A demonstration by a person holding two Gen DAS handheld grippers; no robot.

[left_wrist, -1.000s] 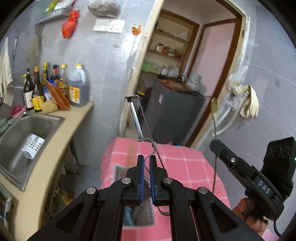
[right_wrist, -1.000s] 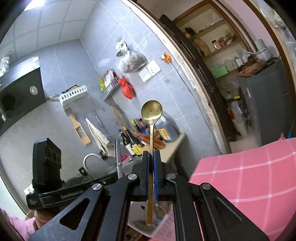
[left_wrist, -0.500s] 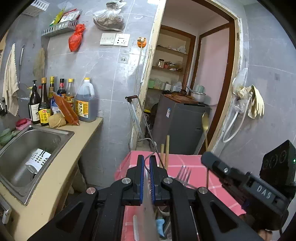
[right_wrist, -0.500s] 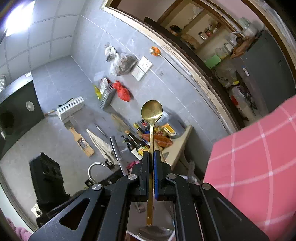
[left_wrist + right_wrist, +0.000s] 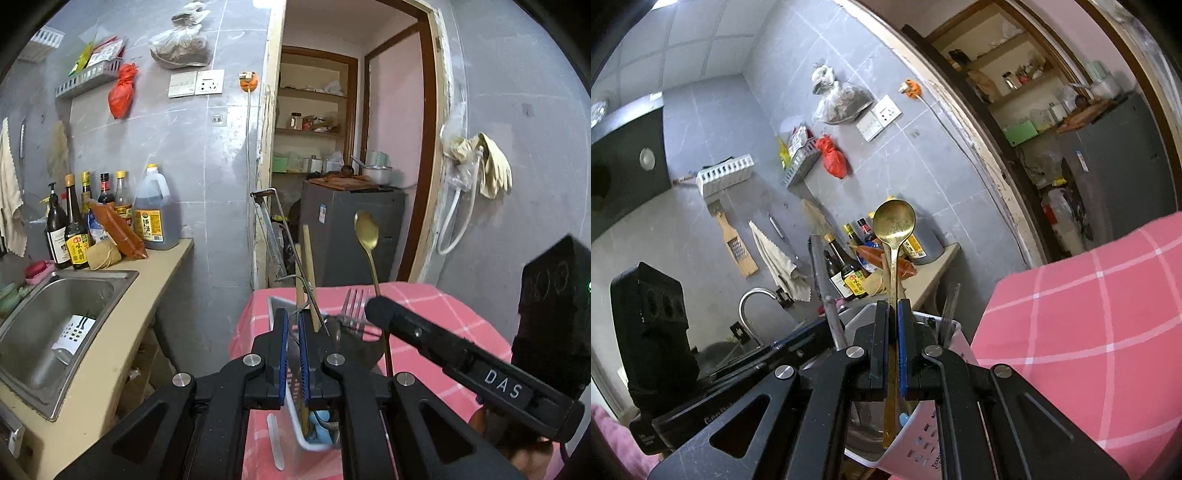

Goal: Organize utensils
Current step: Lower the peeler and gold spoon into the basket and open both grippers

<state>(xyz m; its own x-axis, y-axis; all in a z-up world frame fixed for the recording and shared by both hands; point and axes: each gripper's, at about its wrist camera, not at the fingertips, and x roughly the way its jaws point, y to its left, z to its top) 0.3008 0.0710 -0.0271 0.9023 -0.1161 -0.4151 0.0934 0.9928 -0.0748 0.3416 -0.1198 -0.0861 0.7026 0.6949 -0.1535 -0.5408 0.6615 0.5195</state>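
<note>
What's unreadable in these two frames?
- Caddy contents: left view, the fingers cover most of it.
- Peeler grip point: left view, its wire runs down between the fingers.
- Spoon handle tip: right view, it runs down behind the fingers.
- Bottle labels: left view, too small to read.

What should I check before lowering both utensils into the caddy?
1. Right hand-held gripper shut on the spoon: ok.
2. Left hand-held gripper shut on the peeler: ok, its wire handle sits between the pads.
3. Spoon upright, bowl up: ok.
4. Caddy below both grippers: ok.
5. Free slot in the caddy: cannot tell; the chopsticks and fork already stand there.
6. Caddy stable on the cloth: cannot tell.
</note>
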